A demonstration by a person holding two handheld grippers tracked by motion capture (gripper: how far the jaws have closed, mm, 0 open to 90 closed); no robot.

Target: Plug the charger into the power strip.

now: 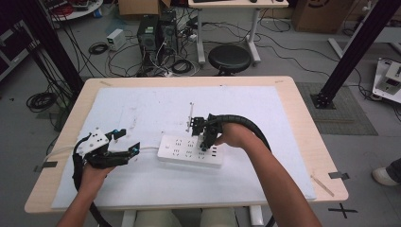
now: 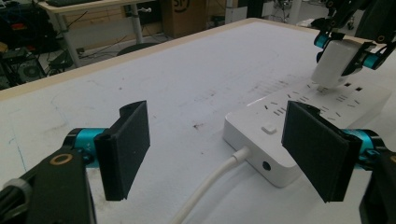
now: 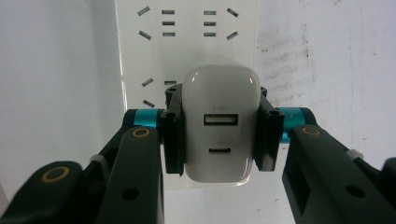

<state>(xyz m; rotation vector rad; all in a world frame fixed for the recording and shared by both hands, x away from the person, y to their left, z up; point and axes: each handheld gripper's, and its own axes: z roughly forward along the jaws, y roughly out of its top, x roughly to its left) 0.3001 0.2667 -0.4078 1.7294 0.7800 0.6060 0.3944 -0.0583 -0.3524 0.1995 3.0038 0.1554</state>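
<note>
The charger (image 3: 219, 128), pinched between the pads of the right gripper (image 3: 219, 133) just above the power strip (image 1: 189, 150), could be jammed if tilted off the slots, while the left gripper (image 2: 224, 149) is held spread, empty, near the strip's cable end.

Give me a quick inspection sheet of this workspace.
Surface: white mat on wooden table, scuffed.
Job's things: white charger over white power strip, prongs at its sockets.
Clutter: thin rod on the mat.
Grippers: right tongs shut on charger; left tongs open, near the strip's cord end.
Cables: strip's white cord trails off left.
Surroundings: black stool, computer towers, tangled floor wires.
</note>
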